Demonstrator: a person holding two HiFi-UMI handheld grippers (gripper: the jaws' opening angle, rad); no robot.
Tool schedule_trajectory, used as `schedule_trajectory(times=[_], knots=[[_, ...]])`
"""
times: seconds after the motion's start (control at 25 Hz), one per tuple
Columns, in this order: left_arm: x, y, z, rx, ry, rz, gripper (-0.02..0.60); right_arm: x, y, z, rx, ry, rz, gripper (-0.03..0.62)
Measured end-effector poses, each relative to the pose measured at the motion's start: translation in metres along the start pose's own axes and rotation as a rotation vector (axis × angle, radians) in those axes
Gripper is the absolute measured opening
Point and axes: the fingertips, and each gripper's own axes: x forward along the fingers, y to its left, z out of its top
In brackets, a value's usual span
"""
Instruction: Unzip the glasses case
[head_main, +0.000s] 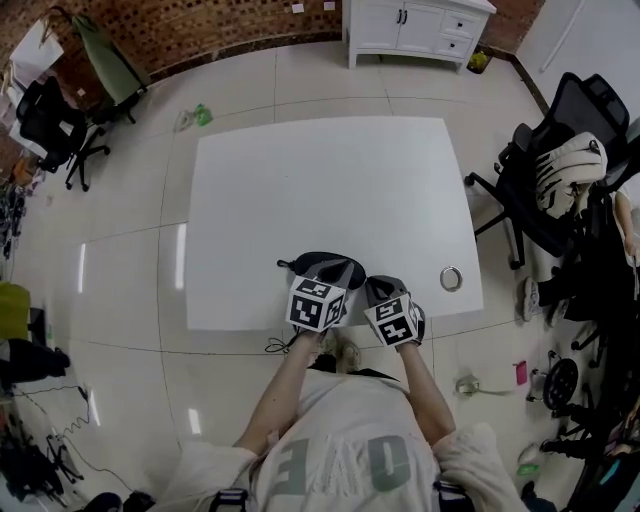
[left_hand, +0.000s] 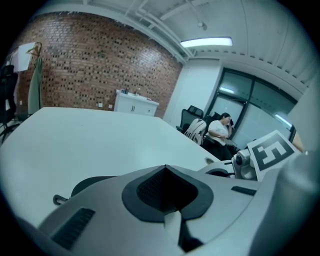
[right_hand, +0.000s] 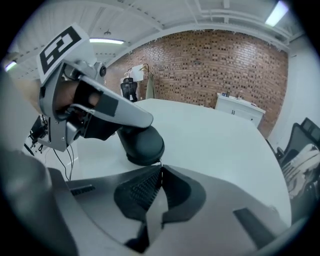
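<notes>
A: L fingers (left_hand: 147, 192) – state?
B: Closed, pads tog., nothing btw them. In the R gripper view they lie across the top of the case (right_hand: 144, 146). Pressing or just resting, can't tell.
A: And R fingers (right_hand: 140, 195)?
B: Closed as well, tips right at the case's near edge. A thin strand, prob. the pull (right_hand: 160, 161), runs from that edge into the tips, so they're pinching it.
A: Where's the case?
B: Flat on the surface (head_main: 320, 190), close to the near edge, approx. mid-width, right in front of the person (head_main: 345, 455).
A: Colour, shape?
B: Dark, rounded, oval. A small loop (left_hand: 57, 200) sticks out at its left end and lies on the surface.
A: Open or zipped?
B: Looks zipped: halves tog. in the R gripper view, no gap seen. The zip itself is too small to read.
A: Anything else on the surface?
B: A metal ring (head_main: 451, 278) near the right front corner, well apart from the case.
A: How do the two sets of fingers sit?
B: Side by side, close tog., both tilted down twd the case. L on top of it, R at its edge.
</notes>
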Motion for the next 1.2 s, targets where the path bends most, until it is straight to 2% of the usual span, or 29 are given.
schedule_trajectory(times=[0.36,0.4,0.52,0.56,0.6,0.72,0.8,0.88,0.96,1.2], knots=[[0.001,0.001,0.002,-0.024,-0.002,-0.015,0.003,0.015,-0.012,0.013,-0.206,0.035,0.069,0.000],[-0.001,0.003,0.003,-0.028,-0.010,-0.007,0.003,0.014,-0.013,0.013,-0.184,0.033,0.049,0.000],[-0.012,0.011,0.004,-0.052,-0.039,0.037,0.003,0.002,-0.017,0.001,0.015,0.014,-0.062,0.000],[-0.016,0.012,0.005,-0.055,-0.047,0.048,0.003,-0.003,-0.011,-0.004,0.053,0.007,-0.069,0.000],[-0.019,0.013,0.007,-0.054,-0.054,0.055,0.003,-0.007,0.001,-0.006,0.046,0.002,-0.056,0.000],[-0.028,0.011,0.009,-0.042,-0.070,0.066,0.003,-0.017,0.047,-0.003,-0.061,-0.016,0.029,0.000],[-0.031,0.006,0.009,-0.002,-0.071,0.070,0.003,-0.020,0.064,0.002,-0.105,-0.033,0.052,0.000],[-0.030,0.000,0.009,0.055,-0.059,0.072,0.003,-0.021,0.071,0.007,-0.144,-0.040,0.052,0.000],[-0.025,-0.005,0.007,0.078,-0.042,0.067,0.003,-0.020,0.074,0.008,-0.144,-0.041,0.059,0.000],[-0.008,-0.011,0.002,0.049,-0.002,0.009,0.003,-0.018,0.067,0.004,-0.143,-0.028,0.051,0.000]])
